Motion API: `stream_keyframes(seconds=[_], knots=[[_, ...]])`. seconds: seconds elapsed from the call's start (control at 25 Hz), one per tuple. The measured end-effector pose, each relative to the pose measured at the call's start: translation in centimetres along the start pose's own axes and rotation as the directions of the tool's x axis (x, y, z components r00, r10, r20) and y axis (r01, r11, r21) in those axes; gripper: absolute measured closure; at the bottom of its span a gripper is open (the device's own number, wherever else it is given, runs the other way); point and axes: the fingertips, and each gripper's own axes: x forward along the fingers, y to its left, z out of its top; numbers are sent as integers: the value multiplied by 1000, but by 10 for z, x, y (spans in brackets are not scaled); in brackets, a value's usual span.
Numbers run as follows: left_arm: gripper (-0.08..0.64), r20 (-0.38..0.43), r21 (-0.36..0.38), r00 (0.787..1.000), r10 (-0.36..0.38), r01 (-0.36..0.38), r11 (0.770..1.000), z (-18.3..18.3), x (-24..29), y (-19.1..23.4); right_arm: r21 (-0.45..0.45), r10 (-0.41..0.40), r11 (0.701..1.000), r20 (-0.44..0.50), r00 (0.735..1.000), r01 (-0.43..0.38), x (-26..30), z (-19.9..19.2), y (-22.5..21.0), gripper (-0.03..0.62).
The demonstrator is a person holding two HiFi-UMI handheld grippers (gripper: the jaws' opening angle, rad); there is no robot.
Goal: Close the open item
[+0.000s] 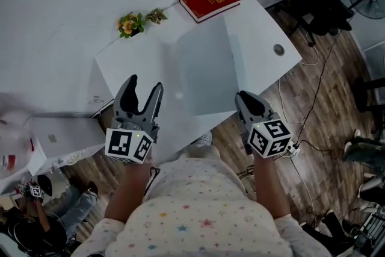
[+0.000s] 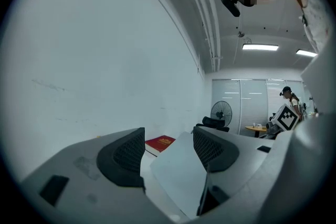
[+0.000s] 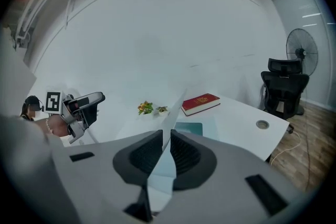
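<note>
Your right gripper (image 1: pixel 245 98) pinches the raised pale cover (image 1: pixel 204 66) near the bench (image 1: pixel 135 57) front edge. Left gripper (image 1: pixel 146 85) fingers stand apart, empty. A slack pinch could let the cover slam.

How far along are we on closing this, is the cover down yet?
Done: the right hand-held gripper has its jaws pinched on the edge of the cover. In hand: the cover stands raised above the table, not lying flat. Left: swing it down until it lies shut, then release. The left hand-held gripper is open and holds nothing.
</note>
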Motion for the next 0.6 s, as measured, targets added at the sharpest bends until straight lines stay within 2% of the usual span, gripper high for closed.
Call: stream_keyframes(seconds=[0.36, 0.6], knots=[[291, -66, -9, 996, -62, 61, 998, -30, 21, -11, 45, -27, 999, 2, 1000, 27, -7, -11, -9, 568], [291, -116, -20, 989, -92, 91, 996, -54, 34, -14, 51, -76, 996, -21, 997, 77, -9, -20, -25, 572]])
